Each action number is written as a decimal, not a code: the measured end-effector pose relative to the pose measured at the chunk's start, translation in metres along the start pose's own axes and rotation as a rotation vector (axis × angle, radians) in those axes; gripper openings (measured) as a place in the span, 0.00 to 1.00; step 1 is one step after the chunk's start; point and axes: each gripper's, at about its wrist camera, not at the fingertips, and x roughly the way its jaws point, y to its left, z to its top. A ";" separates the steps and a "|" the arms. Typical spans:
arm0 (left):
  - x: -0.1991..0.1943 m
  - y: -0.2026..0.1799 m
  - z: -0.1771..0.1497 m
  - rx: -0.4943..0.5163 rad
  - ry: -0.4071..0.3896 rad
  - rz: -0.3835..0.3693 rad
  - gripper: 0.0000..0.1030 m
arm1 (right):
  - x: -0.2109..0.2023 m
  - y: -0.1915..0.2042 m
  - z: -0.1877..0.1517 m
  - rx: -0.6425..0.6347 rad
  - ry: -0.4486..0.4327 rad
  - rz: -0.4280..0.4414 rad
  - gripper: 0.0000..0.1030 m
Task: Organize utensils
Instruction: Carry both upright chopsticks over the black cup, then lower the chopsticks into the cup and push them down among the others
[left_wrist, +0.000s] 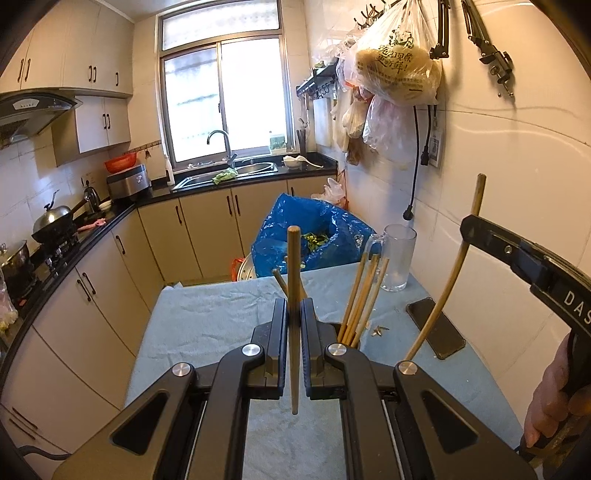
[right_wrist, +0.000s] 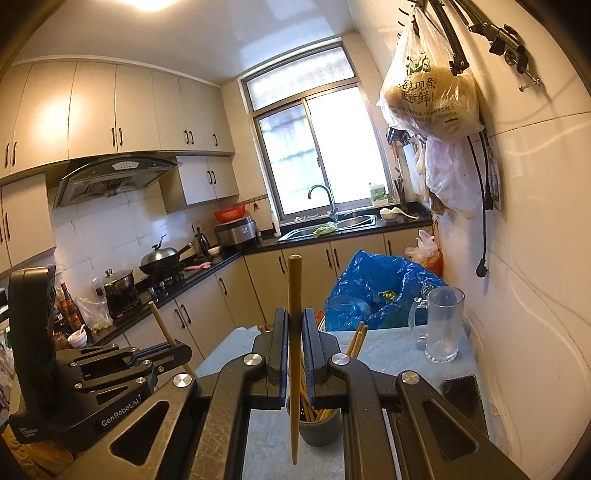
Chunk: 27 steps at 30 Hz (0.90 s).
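My left gripper is shut on a wooden chopstick, held upright above the table. It shows in the right wrist view at the left, with its chopstick. My right gripper is shut on another chopstick, upright over the dark grey utensil cup. It shows in the left wrist view at the right, with its chopstick. The cup holds several chopsticks and sits behind my left fingers.
The table has a light blue cloth. A clear glass mug stands at the far right corner by the tiled wall. A black phone lies near the wall. A blue-bagged bin stands beyond the table. Counters run along the left.
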 end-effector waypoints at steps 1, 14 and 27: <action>0.001 0.000 0.001 0.003 -0.001 0.002 0.06 | 0.000 -0.001 0.001 0.002 -0.003 -0.001 0.07; 0.007 0.019 0.026 -0.120 -0.041 -0.058 0.06 | 0.016 -0.003 0.010 0.019 -0.046 -0.028 0.07; 0.047 0.016 0.046 -0.194 -0.077 -0.094 0.06 | 0.052 -0.021 0.012 0.057 -0.060 -0.074 0.07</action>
